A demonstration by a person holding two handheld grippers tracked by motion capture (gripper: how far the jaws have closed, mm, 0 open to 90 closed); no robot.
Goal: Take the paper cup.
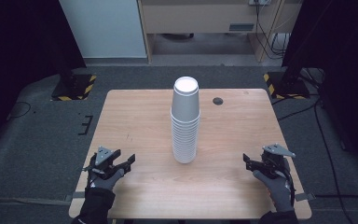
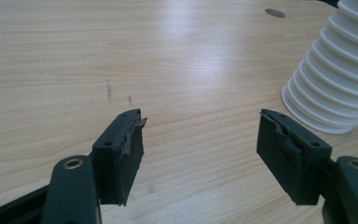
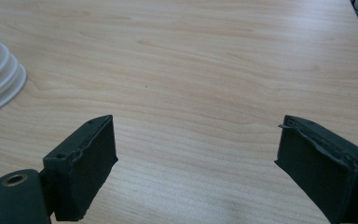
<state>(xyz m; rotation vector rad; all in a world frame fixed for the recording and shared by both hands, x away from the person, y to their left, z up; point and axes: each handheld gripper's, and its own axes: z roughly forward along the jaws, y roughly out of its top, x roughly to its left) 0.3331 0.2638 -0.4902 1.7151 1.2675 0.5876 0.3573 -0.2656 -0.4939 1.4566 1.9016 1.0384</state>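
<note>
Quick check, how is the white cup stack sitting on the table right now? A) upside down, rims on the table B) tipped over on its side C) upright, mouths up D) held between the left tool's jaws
A: the cup stack stands with its wide rims on the table and a closed cup base on top, while the left tool and right tool sit open and apart from it.

A light wooden table bears a white cup stack, seemingly upside-down.

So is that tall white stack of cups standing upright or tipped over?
Upright. The stack of cups stands mouth-down on the table, straight, with the top cup's base facing up.
</note>
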